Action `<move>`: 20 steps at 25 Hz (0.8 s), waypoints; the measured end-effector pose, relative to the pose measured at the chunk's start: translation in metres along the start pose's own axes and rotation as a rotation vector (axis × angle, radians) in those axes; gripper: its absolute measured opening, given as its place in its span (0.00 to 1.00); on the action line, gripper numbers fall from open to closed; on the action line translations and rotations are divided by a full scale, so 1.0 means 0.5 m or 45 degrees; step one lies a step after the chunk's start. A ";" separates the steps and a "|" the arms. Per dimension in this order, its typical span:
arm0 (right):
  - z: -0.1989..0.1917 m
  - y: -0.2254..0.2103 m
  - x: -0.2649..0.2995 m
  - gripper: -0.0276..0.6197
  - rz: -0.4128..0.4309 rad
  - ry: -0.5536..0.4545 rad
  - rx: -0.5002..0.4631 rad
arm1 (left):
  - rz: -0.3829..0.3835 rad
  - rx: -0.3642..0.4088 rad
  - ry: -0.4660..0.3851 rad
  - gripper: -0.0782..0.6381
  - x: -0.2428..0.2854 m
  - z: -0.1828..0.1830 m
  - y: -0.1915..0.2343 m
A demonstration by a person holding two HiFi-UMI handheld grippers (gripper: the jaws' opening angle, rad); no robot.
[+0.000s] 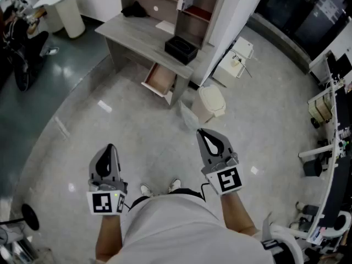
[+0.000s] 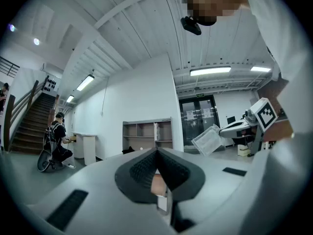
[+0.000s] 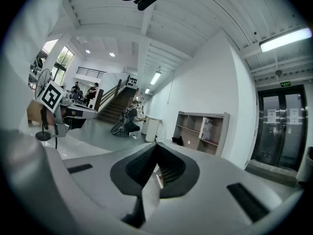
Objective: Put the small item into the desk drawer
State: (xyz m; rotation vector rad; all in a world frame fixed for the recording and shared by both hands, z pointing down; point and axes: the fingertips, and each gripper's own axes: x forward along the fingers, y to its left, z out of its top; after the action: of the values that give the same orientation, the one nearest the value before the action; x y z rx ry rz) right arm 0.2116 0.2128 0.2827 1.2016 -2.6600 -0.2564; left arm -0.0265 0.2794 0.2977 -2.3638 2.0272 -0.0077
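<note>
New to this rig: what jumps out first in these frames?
The pale wooden drawer hangs open under the grey desk, top centre of the head view. Nearer, the right gripper is shut on a clear plastic pouch and points toward that desk; the left gripper beside it is shut.

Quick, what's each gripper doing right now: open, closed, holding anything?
Left gripper: closed, nothing seen in it.
Right gripper: closed on a thin clear packet.
</note>
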 end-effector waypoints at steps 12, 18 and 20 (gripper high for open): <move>-0.014 -0.017 -0.005 0.08 0.030 -0.010 0.093 | -0.007 0.003 0.002 0.13 0.020 0.003 -0.011; -0.060 -0.048 -0.024 0.08 0.063 0.011 0.134 | 0.011 -0.003 0.043 0.13 0.037 -0.019 -0.058; -0.079 -0.058 -0.029 0.08 0.070 0.030 0.142 | 0.013 -0.014 0.069 0.13 0.040 -0.031 -0.072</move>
State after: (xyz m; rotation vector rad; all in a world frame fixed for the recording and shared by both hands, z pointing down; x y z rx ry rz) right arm 0.2519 0.2020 0.3121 1.1527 -2.7140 -0.0848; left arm 0.0117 0.2648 0.3136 -2.3853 2.0673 -0.0611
